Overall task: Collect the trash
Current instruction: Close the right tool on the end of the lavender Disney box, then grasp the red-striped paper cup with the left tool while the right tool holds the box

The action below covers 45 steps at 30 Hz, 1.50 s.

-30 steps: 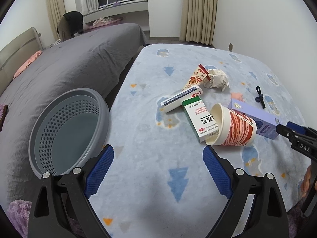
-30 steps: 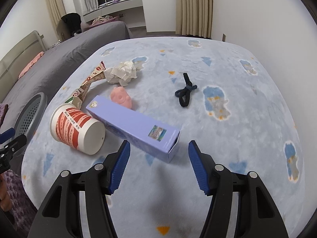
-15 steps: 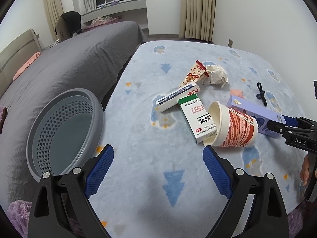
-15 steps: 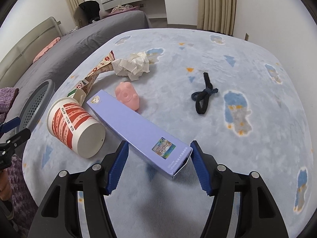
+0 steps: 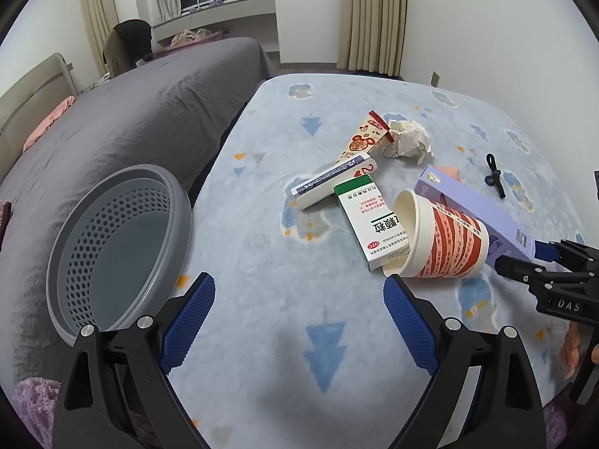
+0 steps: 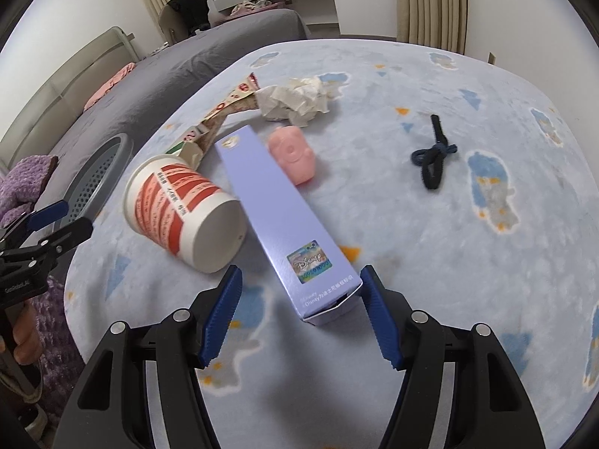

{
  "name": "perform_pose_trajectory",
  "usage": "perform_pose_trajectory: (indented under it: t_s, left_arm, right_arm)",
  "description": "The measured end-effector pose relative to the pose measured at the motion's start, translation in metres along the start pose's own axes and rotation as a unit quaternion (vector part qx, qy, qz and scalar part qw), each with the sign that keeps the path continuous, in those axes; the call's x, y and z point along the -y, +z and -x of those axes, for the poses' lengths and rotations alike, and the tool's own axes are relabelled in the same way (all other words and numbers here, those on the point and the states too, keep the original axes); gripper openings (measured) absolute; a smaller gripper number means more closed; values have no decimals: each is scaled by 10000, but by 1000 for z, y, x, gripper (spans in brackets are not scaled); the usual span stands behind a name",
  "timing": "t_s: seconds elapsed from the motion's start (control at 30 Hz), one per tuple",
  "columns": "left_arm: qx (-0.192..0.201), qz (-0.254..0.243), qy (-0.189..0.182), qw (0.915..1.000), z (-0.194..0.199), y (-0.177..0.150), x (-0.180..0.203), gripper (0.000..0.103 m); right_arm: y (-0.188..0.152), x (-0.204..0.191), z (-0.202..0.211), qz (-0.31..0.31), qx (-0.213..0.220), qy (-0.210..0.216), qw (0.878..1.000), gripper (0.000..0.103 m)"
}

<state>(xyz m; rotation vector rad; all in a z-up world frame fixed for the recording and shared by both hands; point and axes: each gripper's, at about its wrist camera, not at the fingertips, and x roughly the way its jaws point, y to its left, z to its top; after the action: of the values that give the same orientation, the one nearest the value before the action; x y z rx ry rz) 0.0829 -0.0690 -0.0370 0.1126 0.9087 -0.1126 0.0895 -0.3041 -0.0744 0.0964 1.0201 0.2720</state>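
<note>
Right wrist view: the right gripper (image 6: 297,310) stands spread, its blue pads flanking the near end of a lilac Disney carton (image 6: 279,220); the right pad is at the carton's corner, the left pad clear of it, so nothing is clamped. Against the carton's left side lies a tipped red-striped paper cup (image 6: 179,207), a pink toy (image 6: 294,155) on its right, crumpled tissue (image 6: 297,99) beyond, a dark hair tie (image 6: 434,157) apart. The left gripper (image 5: 299,321) hangs released over bare blue rug (image 5: 262,262), a grey perforated basket (image 5: 112,239) to its left, a green-white medicine box (image 5: 368,217) ahead.
</note>
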Motion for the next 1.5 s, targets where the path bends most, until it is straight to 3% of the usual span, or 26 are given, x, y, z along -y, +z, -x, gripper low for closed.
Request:
perform_pose_trajectory:
  t_s: [0.7, 0.8, 0.87, 1.07, 1.5]
  left_arm:
    - [54, -2, -25, 10000, 4, 1, 3, 90]
    - [61, -15, -28, 10000, 5, 1, 4, 90]
    - [59, -19, -36, 10000, 5, 0, 4, 90]
    - [66, -26, -58, 10000, 7, -1, 6, 90]
    - [97, -158, -214, 9996, 13, -5, 21, 90]
  right_arm:
    - [36, -18, -32, 424, 58, -216, 9988, 61]
    - [37, -21, -34, 446, 54, -219, 9987, 54]
    - [36, -23, -35, 450, 38, -210, 9988, 42]
    - [28, -26, -28, 269, 123, -129, 9995, 33]
    - [-15, -8, 14, -656, 455, -155, 9967, 32]
